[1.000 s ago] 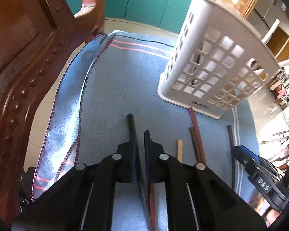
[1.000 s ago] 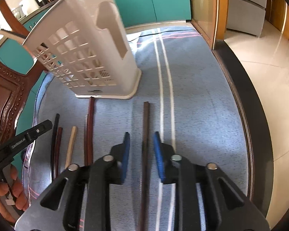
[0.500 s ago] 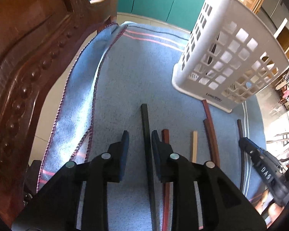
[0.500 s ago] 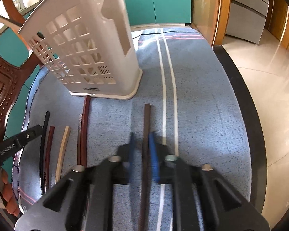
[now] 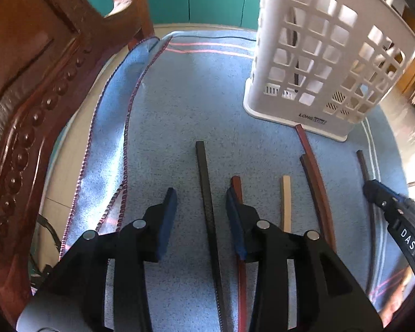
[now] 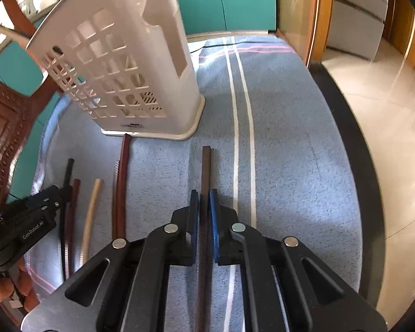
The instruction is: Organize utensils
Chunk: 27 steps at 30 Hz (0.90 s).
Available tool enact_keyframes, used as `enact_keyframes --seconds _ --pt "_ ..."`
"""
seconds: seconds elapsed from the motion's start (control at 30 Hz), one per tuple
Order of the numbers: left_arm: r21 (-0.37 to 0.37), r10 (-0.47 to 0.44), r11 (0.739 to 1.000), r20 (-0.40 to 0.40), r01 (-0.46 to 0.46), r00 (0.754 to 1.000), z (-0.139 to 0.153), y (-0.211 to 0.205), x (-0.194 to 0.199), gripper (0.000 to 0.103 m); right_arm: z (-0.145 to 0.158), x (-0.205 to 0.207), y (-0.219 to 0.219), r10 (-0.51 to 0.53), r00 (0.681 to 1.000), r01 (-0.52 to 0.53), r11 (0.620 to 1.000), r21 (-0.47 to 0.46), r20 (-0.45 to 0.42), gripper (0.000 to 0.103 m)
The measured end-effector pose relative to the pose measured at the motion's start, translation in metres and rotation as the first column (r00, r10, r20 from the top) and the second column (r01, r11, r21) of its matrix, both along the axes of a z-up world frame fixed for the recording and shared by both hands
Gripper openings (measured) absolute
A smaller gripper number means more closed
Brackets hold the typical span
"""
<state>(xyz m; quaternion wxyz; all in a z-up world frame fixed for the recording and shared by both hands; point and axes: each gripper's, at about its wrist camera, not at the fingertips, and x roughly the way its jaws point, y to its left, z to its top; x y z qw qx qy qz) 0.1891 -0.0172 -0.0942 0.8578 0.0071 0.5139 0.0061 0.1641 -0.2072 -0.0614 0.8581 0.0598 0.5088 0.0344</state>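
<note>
A: What's in the white plastic lattice utensil basket (image 5: 326, 63)?
B: Dark sticks upright inside.
A: Grippers?
B: In front of basket: left gripper (image 5: 200, 202) wide open astride a black chopstick (image 5: 206, 191); right gripper (image 6: 204, 204) clamped on a dark brown chopstick (image 6: 206, 166), on blue towel (image 6: 290, 138).

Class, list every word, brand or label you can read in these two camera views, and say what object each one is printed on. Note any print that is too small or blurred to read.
"LONG", followed by a blurred word: base of the white basket.
"DAS": side of the right gripper, partly cut off.
"GenRobot.AI": side of the left gripper.
Basket label in the right wrist view: too small to read.
</note>
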Motion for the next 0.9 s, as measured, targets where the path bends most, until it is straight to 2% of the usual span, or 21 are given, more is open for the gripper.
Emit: enact_keyframes --seconds 0.17,0.37,0.47,0.57,0.73,0.77,0.8,0.83,0.9 --pt "0.037 -0.007 0.999 0.024 0.006 1.000 0.000 -0.007 -0.004 0.038 -0.002 0.001 0.010 0.020 1.000 -0.018 0.997 -0.073 0.022 0.010" --pt "0.050 -0.022 0.999 0.024 0.021 0.999 0.000 -0.009 -0.003 0.038 -0.005 0.003 0.023 0.032 0.999 -0.026 0.990 -0.141 0.042 0.017" --pt "0.035 -0.025 0.999 0.015 0.024 1.000 0.001 -0.006 -0.003 0.039 -0.006 0.006 0.025 0.023 0.999 -0.018 0.990 -0.138 0.038 0.018" --pt "0.031 -0.020 0.999 0.006 0.020 1.000 -0.003 -0.002 0.004 0.044 -0.006 0.007 0.023 0.022 0.999 -0.017 0.991 -0.135 0.032 0.019" --pt "0.017 -0.022 1.000 0.001 0.022 1.000 -0.004 0.001 0.006 0.044 -0.006 0.004 0.027 0.033 0.999 -0.028 0.990 -0.138 0.034 0.019" --pt "0.014 -0.021 1.000 0.000 0.021 1.000 -0.006 0.002 0.010 0.042 -0.006 0.003 0.025 0.034 0.999 -0.029 0.991 -0.129 0.033 0.018" --pt "0.006 -0.022 1.000 -0.001 0.022 1.000 -0.005 0.002 0.009 0.036 -0.005 0.003 0.024 0.033 0.999 -0.029 0.993 -0.116 0.032 0.016" --pt "-0.011 -0.027 1.000 -0.003 0.027 1.000 -0.006 0.003 0.011 0.033 -0.005 0.002 0.024 0.033 0.999 -0.030 0.994 -0.108 0.031 0.009" --pt "-0.013 -0.038 0.999 -0.002 0.038 0.999 -0.007 0.000 0.013 0.022 -0.005 0.002 0.021 0.032 0.999 -0.029 0.995 -0.090 0.031 0.007"
